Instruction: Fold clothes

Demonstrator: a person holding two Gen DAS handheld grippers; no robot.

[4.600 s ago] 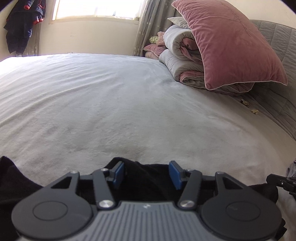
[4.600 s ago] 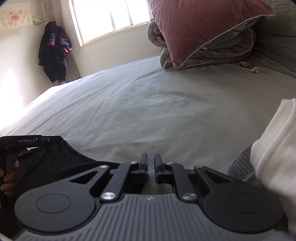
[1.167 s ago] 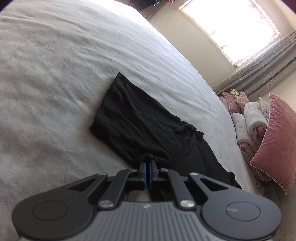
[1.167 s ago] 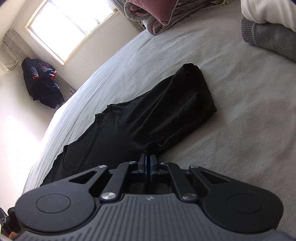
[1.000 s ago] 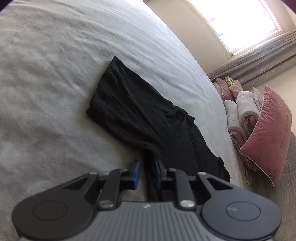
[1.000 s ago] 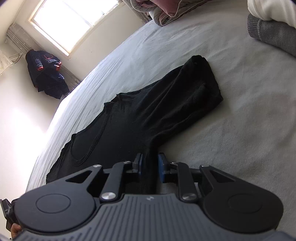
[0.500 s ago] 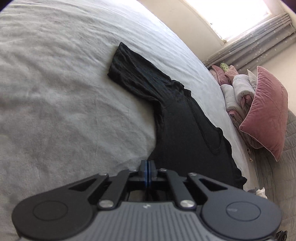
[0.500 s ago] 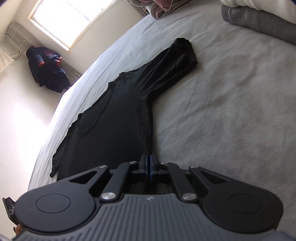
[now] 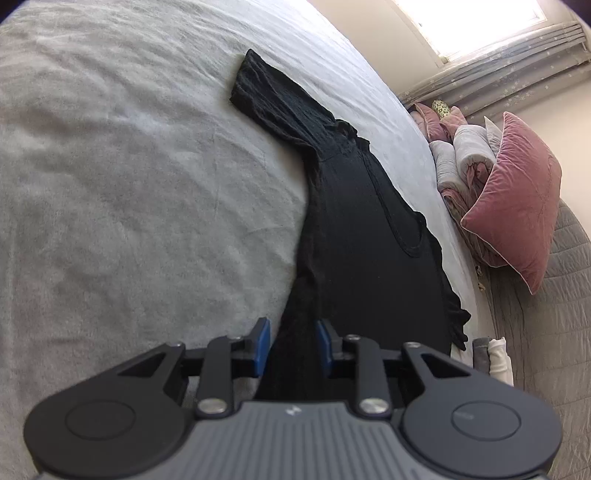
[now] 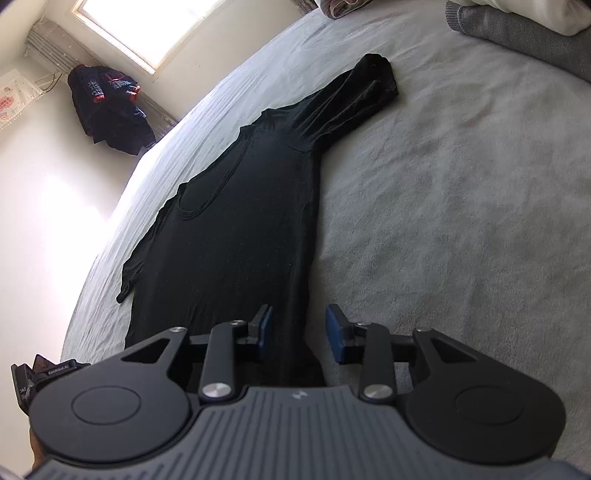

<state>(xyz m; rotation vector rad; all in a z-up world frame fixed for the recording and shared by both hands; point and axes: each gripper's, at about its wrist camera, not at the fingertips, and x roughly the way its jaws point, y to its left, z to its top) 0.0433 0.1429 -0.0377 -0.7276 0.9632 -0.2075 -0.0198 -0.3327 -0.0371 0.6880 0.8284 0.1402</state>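
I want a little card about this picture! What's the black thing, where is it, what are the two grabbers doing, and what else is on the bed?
Black thing: a black shirt, spread out flat, sleeves out to the sides
Where: on the grey bed
Left gripper: jaws apart, the shirt's side edge lying between them, not pinched
Right gripper: jaws opening, the shirt's other side edge between them, not pinched
Also on the bed: a pink pillow leaning on rolled quilts; a folded grey garment
By the window: dark jacket hanging on the wall
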